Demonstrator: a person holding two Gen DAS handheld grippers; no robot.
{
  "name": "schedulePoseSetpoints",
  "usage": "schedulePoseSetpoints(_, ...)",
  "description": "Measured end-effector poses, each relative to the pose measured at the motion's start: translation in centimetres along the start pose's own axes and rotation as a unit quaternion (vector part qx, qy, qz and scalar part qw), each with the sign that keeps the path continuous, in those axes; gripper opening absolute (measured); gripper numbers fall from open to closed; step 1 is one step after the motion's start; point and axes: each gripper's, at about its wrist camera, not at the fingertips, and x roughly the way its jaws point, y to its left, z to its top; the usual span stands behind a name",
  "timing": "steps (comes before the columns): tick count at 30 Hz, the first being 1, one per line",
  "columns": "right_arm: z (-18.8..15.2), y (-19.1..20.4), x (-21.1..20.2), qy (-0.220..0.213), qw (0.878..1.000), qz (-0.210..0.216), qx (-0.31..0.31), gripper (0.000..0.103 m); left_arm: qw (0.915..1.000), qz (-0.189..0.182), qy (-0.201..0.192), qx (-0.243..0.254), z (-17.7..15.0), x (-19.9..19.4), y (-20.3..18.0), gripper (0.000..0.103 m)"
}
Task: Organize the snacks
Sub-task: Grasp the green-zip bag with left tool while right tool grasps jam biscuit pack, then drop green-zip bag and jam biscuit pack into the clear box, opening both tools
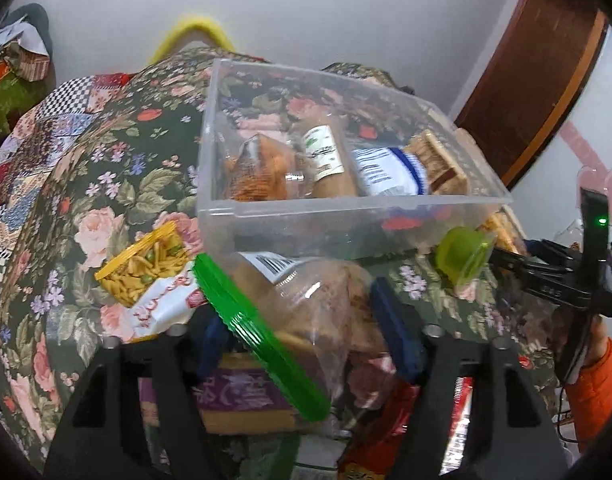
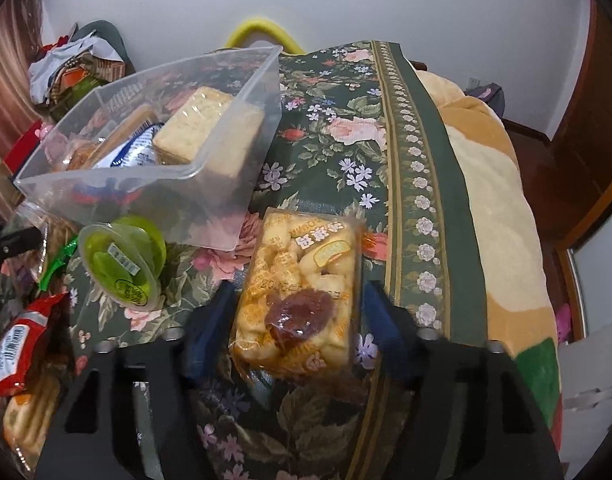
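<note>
A big flowery cloth [image 2: 338, 152] covers the bed, dark green with pink roses. Next to it on the right lies a soft tan blanket [image 2: 494, 184].

On the cloth sits a clear plastic box [image 1: 346, 216]. Inside it are snacks: an orange snack bag [image 1: 257, 172], a brown roll with a white label [image 1: 330, 156], a blue and white pack [image 1: 390, 172] and a pale square cracker pack [image 2: 205, 128], which leans against the box's right wall.

In front of the box lies a clear bag with a green zip top [image 1: 306, 304]. The left gripper [image 1: 306, 336] is around this bag. Its blue pads sit on both sides of the bag, but I cannot tell if they squeeze it or just stand close.

The right gripper [image 2: 297, 312] has a pastry pack [image 2: 301, 292] between its blue pads. The pack is see-through, with yellow puffy pieces and a brown blob inside. The jaws are wide apart, with a little gap on each side, so they are not pinching it. The pack lies flat on the cloth, just right of the box.

A bag of yellow sticks with green peas [image 1: 149, 268] lies left of the zip bag. A small green jelly cup [image 2: 121, 260] lies on its side near the box's front corner. A red snack wrapper [image 2: 17, 344] lies farther left.
</note>
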Motion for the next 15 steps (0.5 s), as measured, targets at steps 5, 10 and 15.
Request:
schedulePoseSetpoints(5, -0.2, 0.0, -0.6, -0.011, 1.0, 0.006, -0.003, 0.042, 0.9996, 0.008, -0.02, 0.02, -0.4, -1.7, -1.4, 0.044)
schedulePoseSetpoints(10, -0.6, -0.1, -1.9, -0.023, 1.0, 0.008, 0.0, 0.042, 0.9981, 0.026, -0.041, 0.038, -0.7, -3.9, -2.3, 0.042)
schedulePoseSetpoints(15, -0.1, 0.1, -4.1, -0.047, 0.999, 0.012, 0.002, 0.042, 0.9968, 0.031, -0.062, 0.041, -0.5, -6.6, -2.8, 0.042)
